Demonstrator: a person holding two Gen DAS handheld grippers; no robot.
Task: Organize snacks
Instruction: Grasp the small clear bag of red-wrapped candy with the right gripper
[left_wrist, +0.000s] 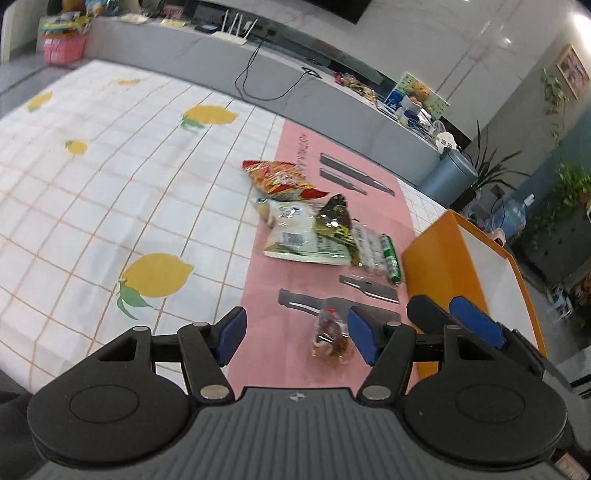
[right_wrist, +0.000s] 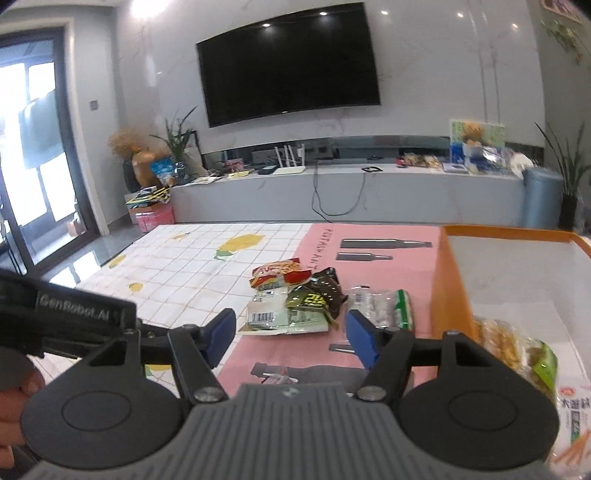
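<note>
Five snack packets on mat, perhaps six; one in orange box

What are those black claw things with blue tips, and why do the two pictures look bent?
They are two hand-held grippers; a person carries one in each hand. Each has a wide-angle camera looking along its fingers, hence the bending. One picture comes from the left gripper, the other from the right gripper. Both are open and hold nothing. On the pink mat lie snack bags: a red one, a white-green one, and a small clear packet near the left gripper. The orange box already holds a snack pack.
</note>
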